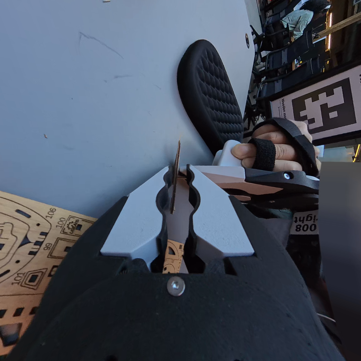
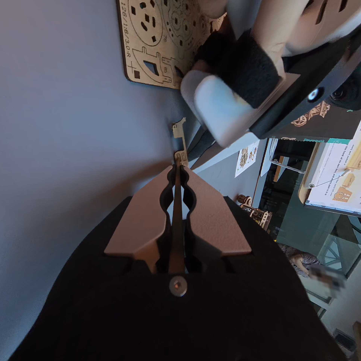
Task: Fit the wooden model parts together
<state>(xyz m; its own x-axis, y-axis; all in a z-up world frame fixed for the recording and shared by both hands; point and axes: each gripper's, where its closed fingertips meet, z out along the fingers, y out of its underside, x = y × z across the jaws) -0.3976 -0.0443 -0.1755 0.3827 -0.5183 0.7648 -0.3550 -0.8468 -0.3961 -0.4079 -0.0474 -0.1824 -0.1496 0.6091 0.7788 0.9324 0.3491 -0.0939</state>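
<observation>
My left gripper (image 1: 178,169) has grey fingers that stand apart. A thin flat wooden part (image 1: 176,175), seen edge-on, stands between them against the left pad. My right gripper (image 2: 178,167) has copper fingers and is shut on a thin wooden strip (image 2: 177,214). The strip's far end meets the flat slotted part (image 2: 180,140) just past the fingertips. In the left wrist view the right gripper (image 1: 182,172) comes in from the right, held by a strapped hand (image 1: 273,152), with its tip inside the left gripper's jaws. One grey left finger (image 2: 218,109) shows blurred in the right wrist view.
A laser-cut wooden sheet (image 1: 29,244) lies on the grey table (image 1: 88,97), and it or another one shows in the right wrist view (image 2: 156,39). A black quilted pad (image 1: 209,93) lies near the table edge. A built wooden model (image 2: 256,213), a leaflet (image 2: 246,156) and a dark box (image 2: 312,125) lie beyond. The tips of both grippers are at nearly the same place.
</observation>
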